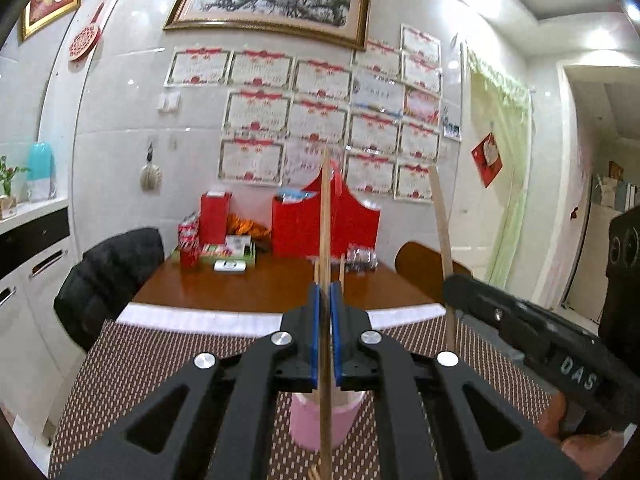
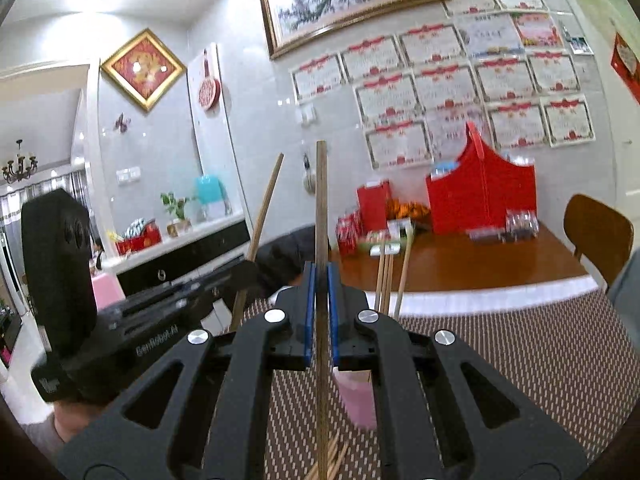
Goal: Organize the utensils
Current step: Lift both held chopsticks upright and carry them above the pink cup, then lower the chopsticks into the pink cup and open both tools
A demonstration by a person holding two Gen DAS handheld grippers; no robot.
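My left gripper point(image 1: 326, 292) is shut on a light wooden chopstick point(image 1: 326, 216) held upright. Right below it stands a pink cup point(image 1: 320, 420) with chopsticks point(image 1: 341, 270) standing in it. My right gripper point(image 2: 319, 276) is shut on a darker wooden chopstick point(image 2: 321, 200), also upright. The pink cup point(image 2: 358, 402) sits just right of it, with several chopsticks point(image 2: 386, 276) standing in it. Loose chopsticks point(image 2: 332, 456) lie on the mat below. The right gripper point(image 1: 450, 282) with its chopstick point(image 1: 440, 224) shows in the left wrist view; the left gripper point(image 2: 244, 270) with its chopstick point(image 2: 264, 208) shows in the right wrist view.
A brown woven placemat point(image 1: 168, 360) covers the near table. Beyond it the wooden table point(image 1: 248, 284) holds red boxes point(image 1: 324, 224), snack packs and a white device at the wall. A black-draped chair point(image 1: 108, 268) stands left, a wooden chair point(image 2: 598, 232) right.
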